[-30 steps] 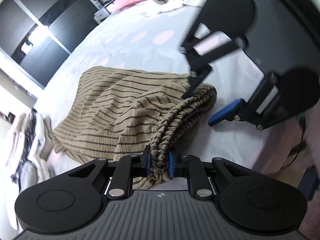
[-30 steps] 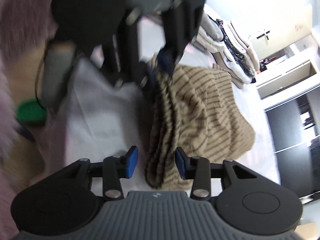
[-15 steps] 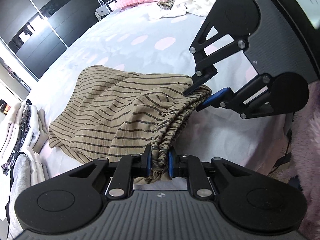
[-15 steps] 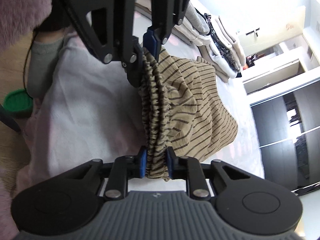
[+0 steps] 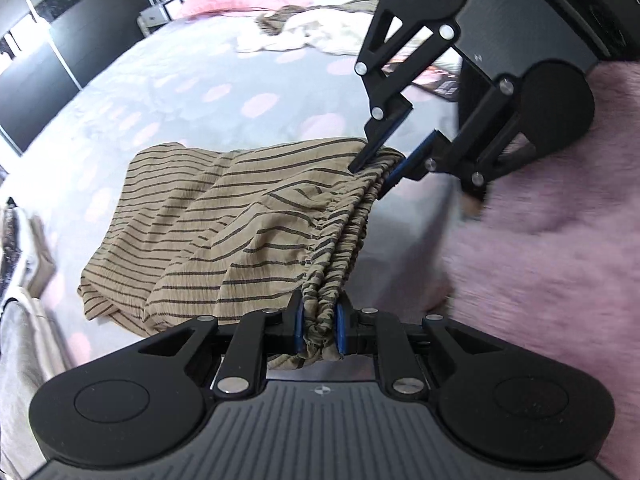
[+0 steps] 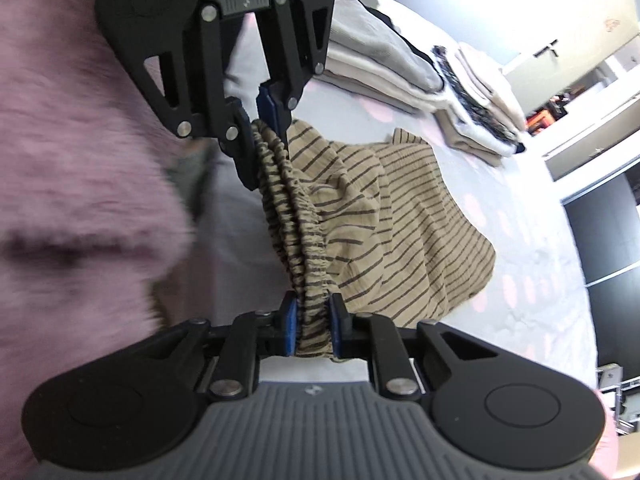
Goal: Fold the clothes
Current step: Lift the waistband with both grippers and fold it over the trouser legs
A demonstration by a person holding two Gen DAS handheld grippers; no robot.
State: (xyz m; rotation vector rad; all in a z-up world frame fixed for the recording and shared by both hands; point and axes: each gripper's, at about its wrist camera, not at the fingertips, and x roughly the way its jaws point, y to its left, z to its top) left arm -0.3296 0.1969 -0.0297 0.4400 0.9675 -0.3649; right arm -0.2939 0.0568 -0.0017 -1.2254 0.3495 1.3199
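No readable writing anywhere; both the left claw [image 5: 319, 330] and the right claw [image 6: 313, 326] still pinch the striped garment's [image 5: 240, 216] gathered waistband, now stretched straighter over the bed [image 5: 192, 92].

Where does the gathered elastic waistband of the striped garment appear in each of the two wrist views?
Left wrist view: the elastic waistband runs from the left claw at bottom centre up to the right claw at upper right.
Right wrist view: it rises from the right claw to the left claw at top.
Shared landmark: the dotted bedsheet.
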